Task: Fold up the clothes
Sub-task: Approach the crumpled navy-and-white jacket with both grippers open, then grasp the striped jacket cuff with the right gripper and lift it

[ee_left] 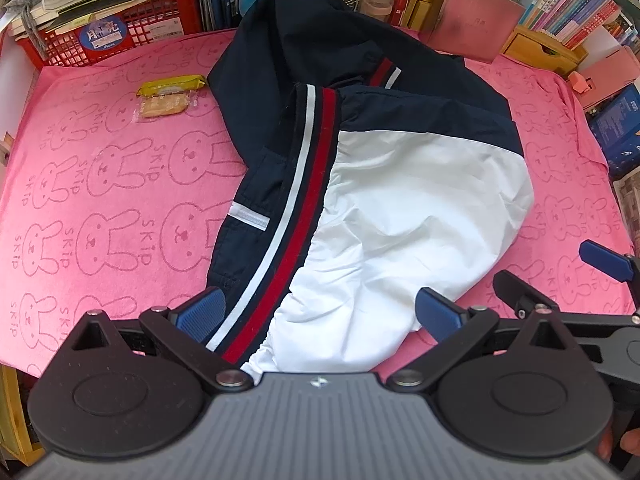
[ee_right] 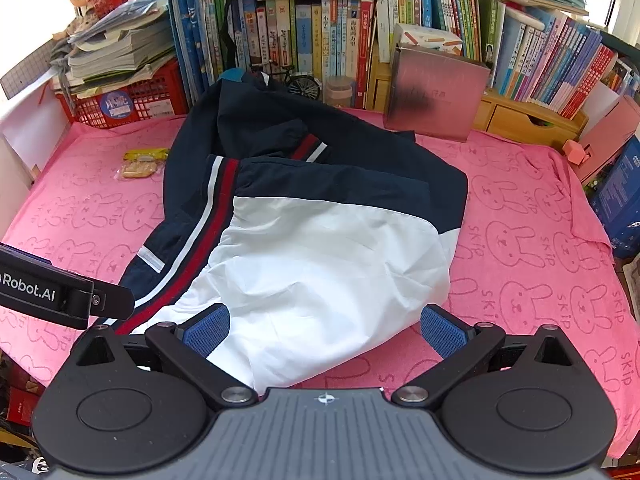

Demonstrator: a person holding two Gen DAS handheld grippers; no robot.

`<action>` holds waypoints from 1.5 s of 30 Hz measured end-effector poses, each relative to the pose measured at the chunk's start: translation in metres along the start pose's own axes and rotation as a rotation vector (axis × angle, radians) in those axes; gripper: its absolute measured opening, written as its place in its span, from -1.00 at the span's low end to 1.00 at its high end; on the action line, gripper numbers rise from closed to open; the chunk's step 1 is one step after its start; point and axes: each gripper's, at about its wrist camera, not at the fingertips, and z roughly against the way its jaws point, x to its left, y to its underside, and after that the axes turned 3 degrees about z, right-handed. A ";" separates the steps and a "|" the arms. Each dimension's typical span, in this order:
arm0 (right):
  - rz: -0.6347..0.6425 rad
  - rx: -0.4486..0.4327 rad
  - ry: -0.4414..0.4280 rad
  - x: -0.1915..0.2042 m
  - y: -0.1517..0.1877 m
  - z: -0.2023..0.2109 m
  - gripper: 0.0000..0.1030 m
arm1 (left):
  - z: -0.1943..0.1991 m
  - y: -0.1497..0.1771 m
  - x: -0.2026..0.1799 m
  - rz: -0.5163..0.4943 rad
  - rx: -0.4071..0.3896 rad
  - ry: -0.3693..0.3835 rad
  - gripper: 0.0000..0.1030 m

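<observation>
Nearby, a snack packet [ee_left: 170, 96] lies left of the jacket [ee_left: 400, 208]; both tools, left [ee_left: 320, 316] and right [ee_right: 326, 330], gape empty

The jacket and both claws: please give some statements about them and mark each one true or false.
1. The jacket lies on a pink towel printed with rabbits. True.
2. The left claw is shut on the jacket. False: its jaws stand wide open, with the hem between them.
3. The right claw is open. True.
4. A snack packet lies on top of the jacket. False: it lies on the towel beside it, apart.
5. The jacket is all white. False: it also has navy parts and a red and white stripe.
</observation>
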 end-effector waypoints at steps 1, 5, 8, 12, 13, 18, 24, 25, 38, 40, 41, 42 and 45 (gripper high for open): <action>0.000 0.000 0.001 0.000 0.000 0.000 1.00 | 0.000 0.000 0.000 -0.001 0.000 0.000 0.99; 0.038 -0.021 0.020 0.000 -0.003 -0.002 1.00 | 0.000 -0.002 0.003 0.002 0.002 0.001 0.99; 0.130 -0.071 0.064 0.003 -0.013 -0.008 1.00 | 0.001 -0.002 0.015 0.031 0.001 -0.014 0.99; 0.309 -0.125 0.074 0.016 -0.047 -0.034 1.00 | 0.003 0.007 0.038 0.088 0.006 -0.049 0.99; 0.358 -0.134 0.054 0.025 -0.056 -0.044 1.00 | 0.003 0.012 0.046 0.108 0.010 -0.061 0.99; 0.583 -0.175 0.005 0.071 -0.102 -0.096 1.00 | 0.009 0.041 0.086 0.200 0.035 -0.112 0.99; 0.682 -0.036 -0.042 0.116 -0.127 -0.182 0.98 | 0.012 0.066 0.117 0.278 0.070 -0.169 0.98; 0.695 -0.003 -0.031 0.120 -0.127 -0.195 0.72 | 0.013 0.068 0.120 0.287 0.073 -0.174 0.98; 0.403 0.014 -0.071 0.009 -0.054 -0.099 -0.68 | -0.007 0.033 0.138 0.253 0.059 -0.140 0.99; 0.360 0.044 -0.065 -0.005 -0.026 -0.072 -0.68 | -0.011 0.024 0.136 0.225 0.050 -0.132 0.99; 0.341 0.064 -0.054 -0.011 -0.013 -0.061 -0.68 | -0.013 0.019 0.136 0.210 0.049 -0.128 0.99; 0.322 0.084 -0.042 -0.016 0.000 -0.050 -0.68 | -0.015 0.015 0.135 0.196 0.047 -0.123 0.99; 0.231 0.156 -0.020 -0.036 0.044 -0.018 -0.68 | -0.023 0.003 0.134 0.142 0.043 -0.105 0.99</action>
